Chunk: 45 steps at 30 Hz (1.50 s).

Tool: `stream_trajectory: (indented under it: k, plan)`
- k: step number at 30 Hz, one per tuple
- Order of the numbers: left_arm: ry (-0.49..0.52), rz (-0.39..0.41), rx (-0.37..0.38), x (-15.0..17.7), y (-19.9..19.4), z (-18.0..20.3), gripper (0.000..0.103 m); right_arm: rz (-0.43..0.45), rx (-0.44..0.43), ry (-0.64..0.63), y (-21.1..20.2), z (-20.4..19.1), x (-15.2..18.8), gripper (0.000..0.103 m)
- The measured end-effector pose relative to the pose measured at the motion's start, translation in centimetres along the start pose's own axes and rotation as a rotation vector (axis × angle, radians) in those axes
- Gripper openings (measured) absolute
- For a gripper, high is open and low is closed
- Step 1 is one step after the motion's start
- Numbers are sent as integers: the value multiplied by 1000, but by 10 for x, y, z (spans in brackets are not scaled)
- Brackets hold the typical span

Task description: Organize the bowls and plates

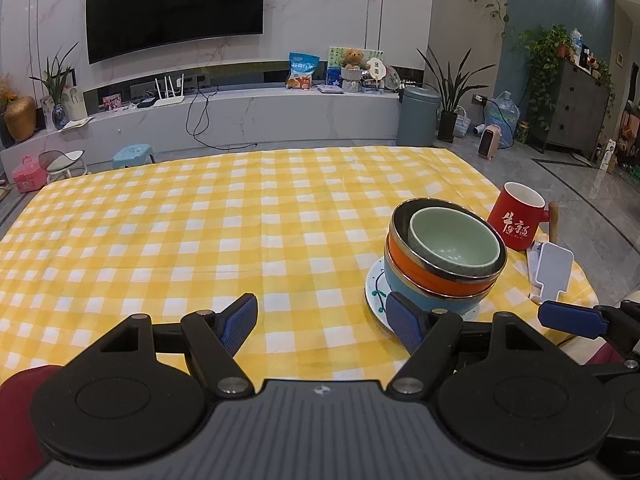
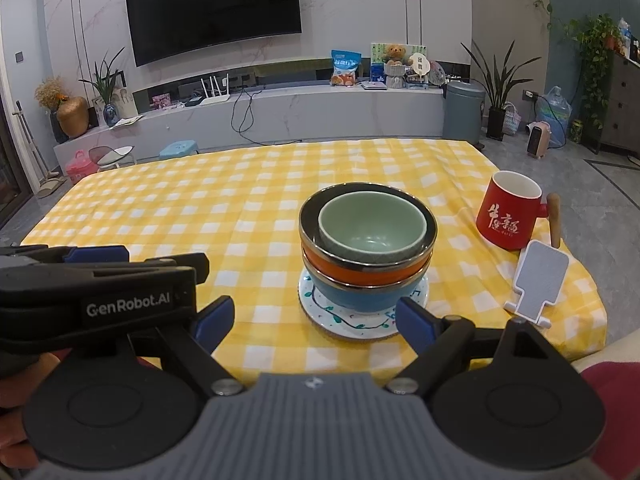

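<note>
We are seeing the stacking as largely done: the green bowl (image 2: pixel 372 229) is sitting in the orange bowl (image 2: pixel 366 270), nested in the blue bowl (image 2: pixel 360 296), on the patterned plate (image 2: pixel 340 320) near the counter's (image 2: pixel 200 208) front right. Our left tool (image 1: pixel 322 322) and right tool (image 2: pixel 314 320) are both hanging apart, gripping nothing. The plate's far rim is hidden behind the bowls.

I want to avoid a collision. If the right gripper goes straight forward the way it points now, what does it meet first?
Most likely the white plate, then the blue bowl at the bottom of the stack on it. The right gripper is open and empty, and the stack sits straight ahead between its fingers. Its height above the cloth is unclear.
</note>
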<state>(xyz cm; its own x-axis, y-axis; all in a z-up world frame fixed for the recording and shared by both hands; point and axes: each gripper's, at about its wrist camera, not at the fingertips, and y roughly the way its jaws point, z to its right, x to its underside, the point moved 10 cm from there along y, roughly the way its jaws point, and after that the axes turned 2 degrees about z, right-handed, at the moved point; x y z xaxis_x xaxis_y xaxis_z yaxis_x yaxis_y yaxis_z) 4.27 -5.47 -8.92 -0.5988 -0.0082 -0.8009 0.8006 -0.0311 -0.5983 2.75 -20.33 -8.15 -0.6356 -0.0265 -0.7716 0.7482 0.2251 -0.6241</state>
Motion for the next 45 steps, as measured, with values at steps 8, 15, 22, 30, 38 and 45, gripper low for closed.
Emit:
stream_trajectory:
  k: [8, 15, 22, 30, 38, 45]
  plan:
    - [-1, -1, 1, 0, 1, 1, 86, -3, 2, -1, 1, 0, 1, 86]
    - [-2, -6, 0, 2, 2, 1, 86, -8, 1, 4, 3, 0, 1, 86]
    - [-2, -6, 1, 2, 2, 0, 86, -10, 3, 6, 4, 1, 2, 86]
    - [-5, -8, -2, 5, 4, 0, 86, -9, 3, 11, 4, 0, 3, 86]
    - [-2, -6, -3, 5, 5, 0, 86, -9, 2, 10, 5, 0, 3, 86]
    - [-9, -17, 12, 7, 6, -3, 86, -16, -23, 30, 7, -1, 5, 86]
